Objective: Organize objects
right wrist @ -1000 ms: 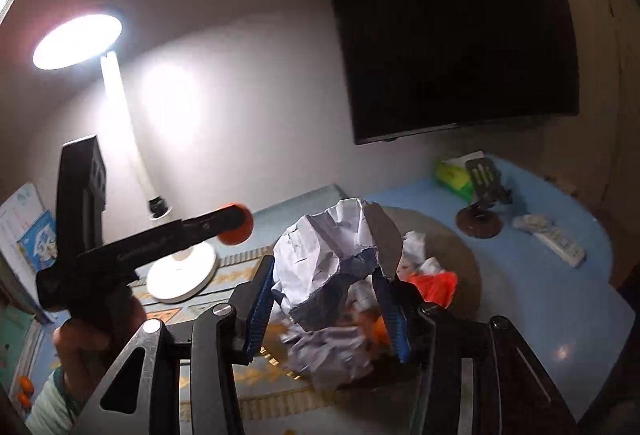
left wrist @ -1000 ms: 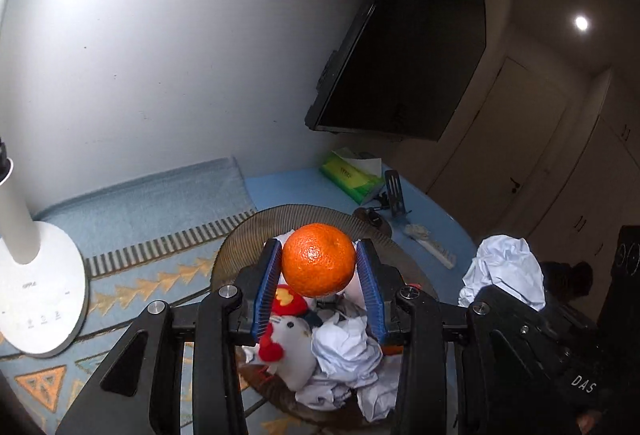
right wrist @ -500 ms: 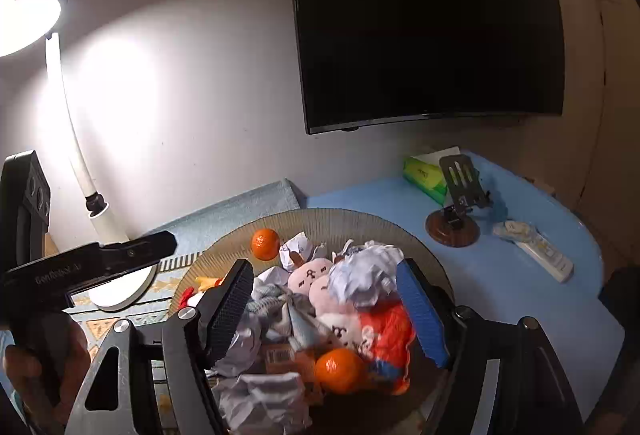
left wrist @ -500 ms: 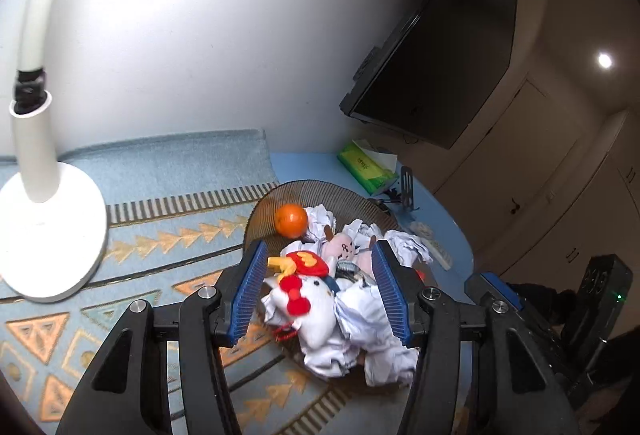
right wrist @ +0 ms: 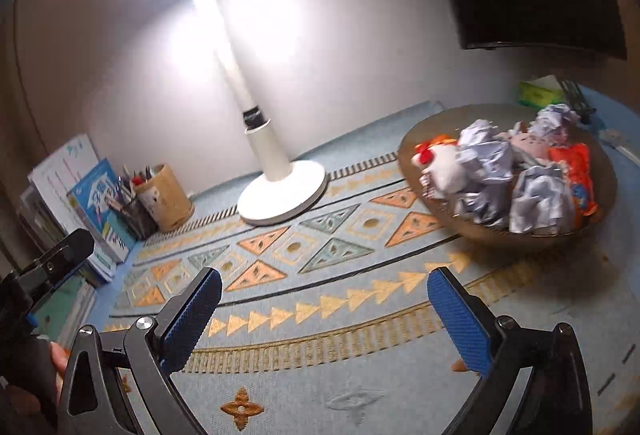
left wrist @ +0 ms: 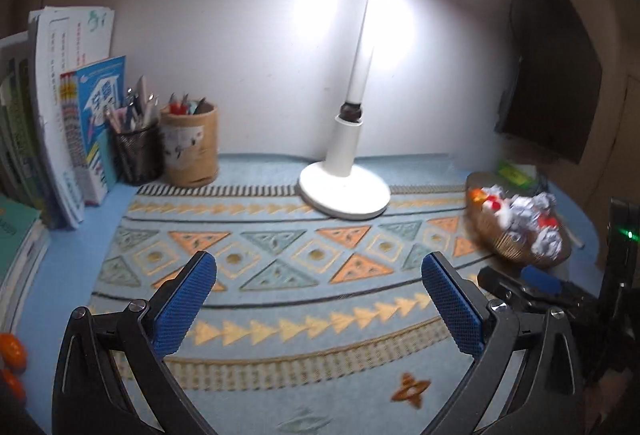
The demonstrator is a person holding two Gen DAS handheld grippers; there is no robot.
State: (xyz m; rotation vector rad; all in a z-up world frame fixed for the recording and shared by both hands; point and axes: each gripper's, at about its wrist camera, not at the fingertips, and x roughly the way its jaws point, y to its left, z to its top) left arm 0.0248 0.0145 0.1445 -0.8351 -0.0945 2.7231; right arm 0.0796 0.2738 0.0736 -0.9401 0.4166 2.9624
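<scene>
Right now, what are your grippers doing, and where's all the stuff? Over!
Left gripper open, empty; right gripper open, empty, both just opened. Paper balls and toys piled in the basket. Lamp stands beside the basket; mat ahead bare.

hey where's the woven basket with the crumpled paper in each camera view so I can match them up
Left wrist view: the woven basket sits at the right edge, right of and a little below the lamp base.
Right wrist view: the woven basket fills the upper right, again right of the lamp base.
Shared landmark: the white lamp base on the patterned mat.
</scene>
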